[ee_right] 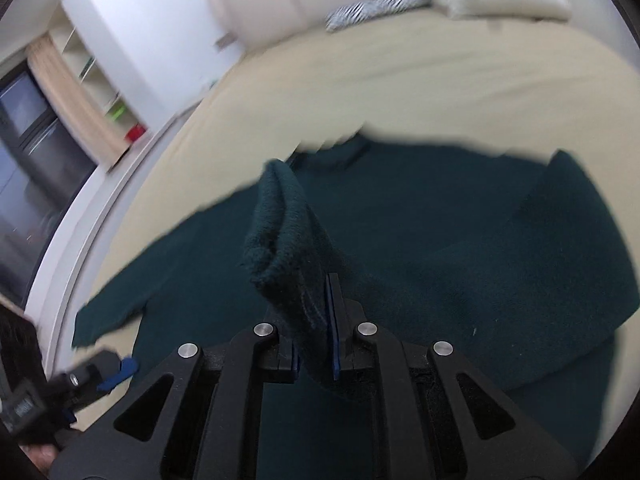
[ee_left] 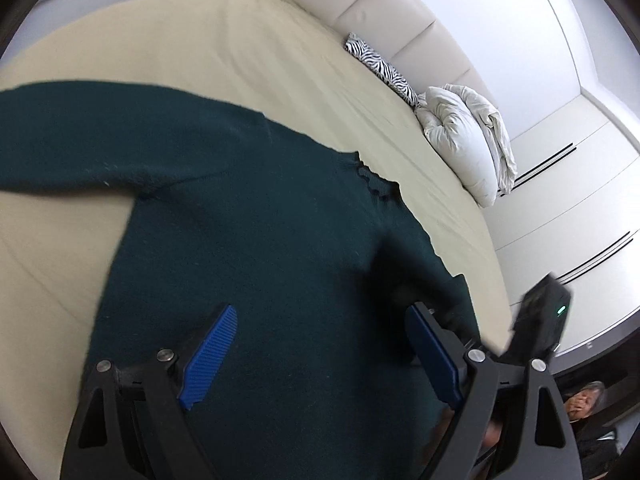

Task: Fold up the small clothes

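The sweater [ee_left: 256, 248] lies on the bed [ee_left: 200, 48] — pillows [ee_left: 460, 140] behind it.

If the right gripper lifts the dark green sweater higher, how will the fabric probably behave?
Probably floppy: the sweater fold held by the right gripper already droops over its fingers. It seems thick and fuzzy, so it likely will not slip. The rest lies spread on the bed and would probably drag behind.

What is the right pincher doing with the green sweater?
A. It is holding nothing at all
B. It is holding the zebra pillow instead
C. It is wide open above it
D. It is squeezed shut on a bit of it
D: in the right wrist view the right gripper has its blue pads closed on a raised fold of the dark green sweater.
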`<action>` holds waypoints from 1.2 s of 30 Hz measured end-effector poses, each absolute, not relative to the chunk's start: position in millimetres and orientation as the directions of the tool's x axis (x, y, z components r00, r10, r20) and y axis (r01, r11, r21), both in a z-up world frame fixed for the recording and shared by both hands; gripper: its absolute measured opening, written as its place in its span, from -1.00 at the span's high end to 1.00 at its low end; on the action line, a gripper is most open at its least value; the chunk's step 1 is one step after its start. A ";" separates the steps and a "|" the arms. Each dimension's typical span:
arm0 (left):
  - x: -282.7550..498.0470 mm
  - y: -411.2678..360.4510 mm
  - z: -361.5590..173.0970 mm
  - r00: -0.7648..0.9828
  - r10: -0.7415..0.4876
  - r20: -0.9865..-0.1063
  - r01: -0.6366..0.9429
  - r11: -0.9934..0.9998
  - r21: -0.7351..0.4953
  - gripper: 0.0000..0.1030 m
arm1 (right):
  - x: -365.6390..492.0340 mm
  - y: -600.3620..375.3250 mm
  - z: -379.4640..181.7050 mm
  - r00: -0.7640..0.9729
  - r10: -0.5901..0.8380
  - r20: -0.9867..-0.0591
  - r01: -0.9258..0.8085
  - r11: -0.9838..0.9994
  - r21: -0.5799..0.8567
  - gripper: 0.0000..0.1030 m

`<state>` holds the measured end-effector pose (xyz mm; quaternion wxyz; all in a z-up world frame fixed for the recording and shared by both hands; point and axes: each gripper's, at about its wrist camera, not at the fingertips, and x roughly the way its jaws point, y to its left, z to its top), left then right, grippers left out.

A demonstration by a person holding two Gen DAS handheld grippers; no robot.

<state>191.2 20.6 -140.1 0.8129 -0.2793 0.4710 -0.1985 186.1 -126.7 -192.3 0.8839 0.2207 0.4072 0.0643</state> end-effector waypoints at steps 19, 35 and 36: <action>243.0 -79.8 -172.2 0.296 -0.526 -0.797 0.111 0.848 -0.518 0.83 | -16.3 -245.0 -265.6 0.780 0.380 -0.498 0.223 0.574 0.788 -0.25; 298.7 -49.5 -154.3 0.503 -0.475 -0.722 0.194 0.876 -0.441 0.83 | 13.4 -368.7 -280.2 0.880 0.301 -0.368 0.299 0.252 0.921 -0.24; 299.2 -48.0 -162.2 0.494 -0.472 -0.730 0.185 0.878 -0.442 0.83 | 7.4 -376.5 -282.8 0.893 0.291 -0.344 0.286 0.222 0.932 -0.21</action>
